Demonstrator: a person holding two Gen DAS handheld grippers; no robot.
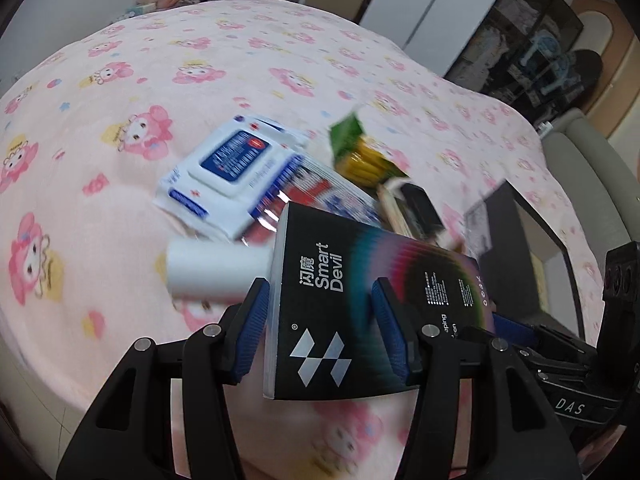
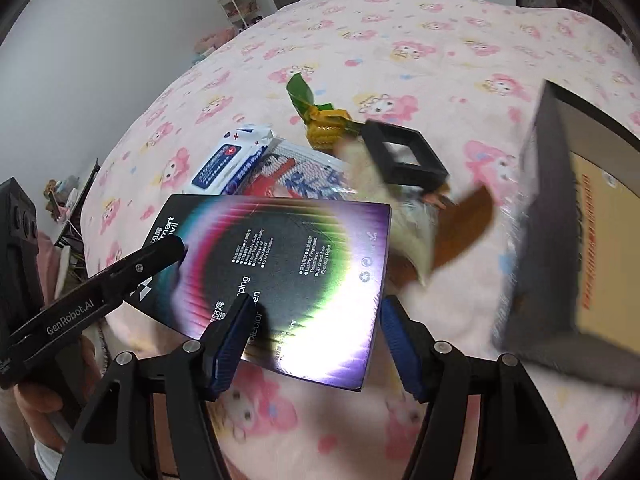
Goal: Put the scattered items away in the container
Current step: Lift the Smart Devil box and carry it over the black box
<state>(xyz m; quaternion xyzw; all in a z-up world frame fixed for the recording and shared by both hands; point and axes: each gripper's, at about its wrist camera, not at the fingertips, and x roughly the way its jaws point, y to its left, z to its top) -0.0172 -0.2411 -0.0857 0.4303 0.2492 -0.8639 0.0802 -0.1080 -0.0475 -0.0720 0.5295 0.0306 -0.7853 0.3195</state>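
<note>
Black flat box (image 1: 360, 300) printed "Smart Devil" sits nearest the left-wrist lens, clamped across its short width between the blue pads of the left gripper (image 1: 324, 320), lifted clear of the pink blanket (image 1: 120, 80). Its long axis runs away from the holder and slants to the right, so its far end points at the grey container (image 1: 516, 236), which stands open-topped on the blanket just right of the pile. In the right-wrist view the same box (image 2: 288, 256) fills the space ahead of the right gripper (image 2: 316, 320), whose fingers stand wide apart with nothing held; the left pad overlaps the box's near edge, but contact cannot be told. The container (image 2: 560, 240) lies to the right of that gripper and close to it. Judgement: the left hand carries the box, and the move to the container runs rightward, across the right gripper. Still scattered on the blanket: a wet-wipes pack (image 1: 228, 164) lying on a red-and-blue packet (image 1: 312, 188), a white roll (image 1: 216, 272), a green-and-yellow corn packet (image 1: 360, 152), a small black frame (image 2: 404, 156), a brown leaf-shaped piece (image 2: 464, 228).
</note>
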